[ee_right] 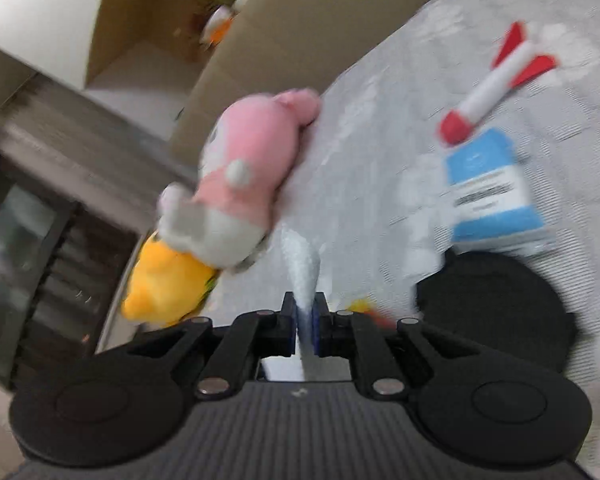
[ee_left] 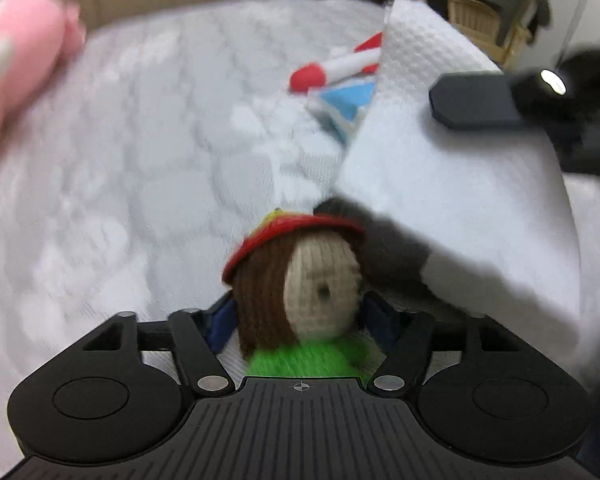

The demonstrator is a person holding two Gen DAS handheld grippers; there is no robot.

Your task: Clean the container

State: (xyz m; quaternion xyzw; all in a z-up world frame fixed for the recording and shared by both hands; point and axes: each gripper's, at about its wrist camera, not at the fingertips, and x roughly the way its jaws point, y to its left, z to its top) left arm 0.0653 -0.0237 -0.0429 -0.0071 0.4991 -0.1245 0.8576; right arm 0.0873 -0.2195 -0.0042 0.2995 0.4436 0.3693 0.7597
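Which thing is the container I cannot tell; a dark grey shape (ee_left: 384, 252) sits half under the paper towel (ee_left: 440, 184). The right tongs (ee_right: 304, 314) are clamped on that towel. The left tongs (ee_left: 300, 316) flank a knitted doll (ee_left: 300, 280); whether they press it is unclear. All lie on a quilted white cover (ee_left: 140, 160).

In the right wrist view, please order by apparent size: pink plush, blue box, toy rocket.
1. pink plush, though it lies nearer
2. blue box
3. toy rocket, farthest away
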